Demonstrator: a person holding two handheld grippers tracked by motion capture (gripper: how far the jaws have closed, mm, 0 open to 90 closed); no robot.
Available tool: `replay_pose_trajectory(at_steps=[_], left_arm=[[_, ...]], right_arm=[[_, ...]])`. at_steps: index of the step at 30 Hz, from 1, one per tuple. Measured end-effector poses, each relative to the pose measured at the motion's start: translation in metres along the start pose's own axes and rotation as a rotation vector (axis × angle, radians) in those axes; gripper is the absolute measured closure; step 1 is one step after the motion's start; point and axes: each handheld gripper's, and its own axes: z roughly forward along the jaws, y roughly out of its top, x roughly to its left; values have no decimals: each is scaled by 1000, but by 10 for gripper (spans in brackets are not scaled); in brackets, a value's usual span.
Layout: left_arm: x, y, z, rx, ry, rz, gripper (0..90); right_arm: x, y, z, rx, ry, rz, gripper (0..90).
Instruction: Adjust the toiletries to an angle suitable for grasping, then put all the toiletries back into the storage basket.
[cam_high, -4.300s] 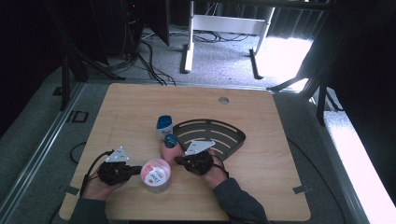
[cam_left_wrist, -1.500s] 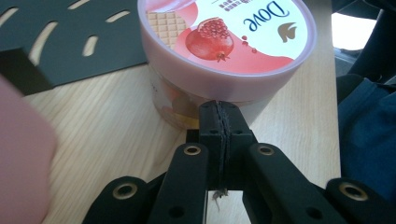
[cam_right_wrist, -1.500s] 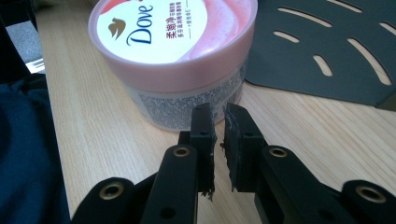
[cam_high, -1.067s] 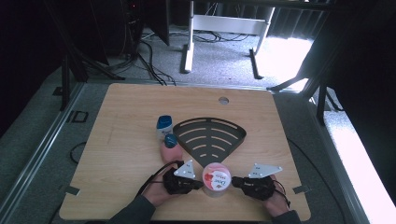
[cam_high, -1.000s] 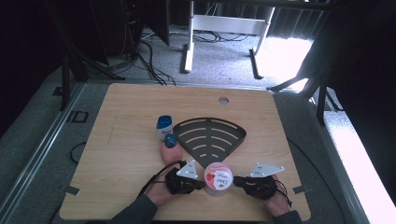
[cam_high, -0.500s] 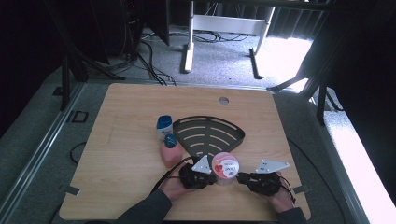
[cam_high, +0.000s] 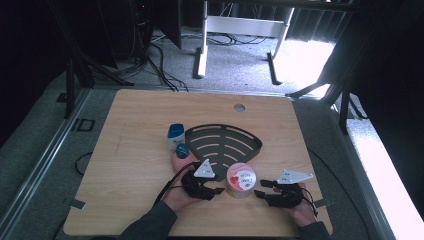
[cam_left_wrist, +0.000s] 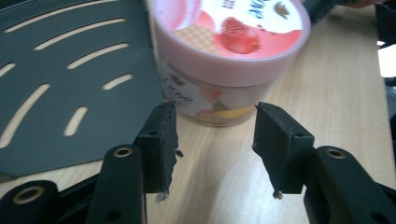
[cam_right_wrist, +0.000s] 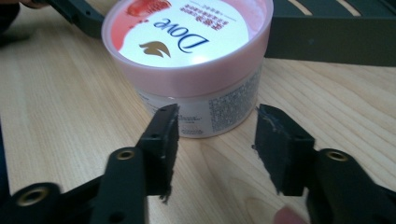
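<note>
Release step in hand: pink jar stood free on table beside black rack. Left tool and right tool just opened, nothing gripped. Next judged: withdrawal without nudging jar.

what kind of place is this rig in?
Probably a lab or workshop recording bay, not a home: a light wooden table on grey carpet, loose black cables, white metal stand legs behind it.
</note>
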Motion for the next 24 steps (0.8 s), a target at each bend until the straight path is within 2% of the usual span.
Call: replay_pose_trajectory(at_steps=[6, 8, 9, 13, 16, 17, 24], left_arm=[[0, 0, 4, 2, 15, -3, 387], [1, 0, 7, 2, 10, -7, 376], [2, 0, 9, -2, -7, -20, 374], [4, 1, 14, 7, -36, -27, 363], [3, 2, 18, 13, -47, -15, 323], [3, 3, 20, 12, -46, -13, 291], [4, 5, 24, -9, -40, -9, 270]], right_arm=[[2, 4, 4, 8, 7, -19, 392], [4, 5, 5, 7, 17, -27, 379], [4, 6, 6, 7, 24, -30, 371], [7, 7, 8, -2, 27, -44, 280], [8, 8, 9, 2, 25, -57, 199], [7, 9, 10, 5, 24, -56, 194], [9, 14, 17, 12, 24, -71, 134]])
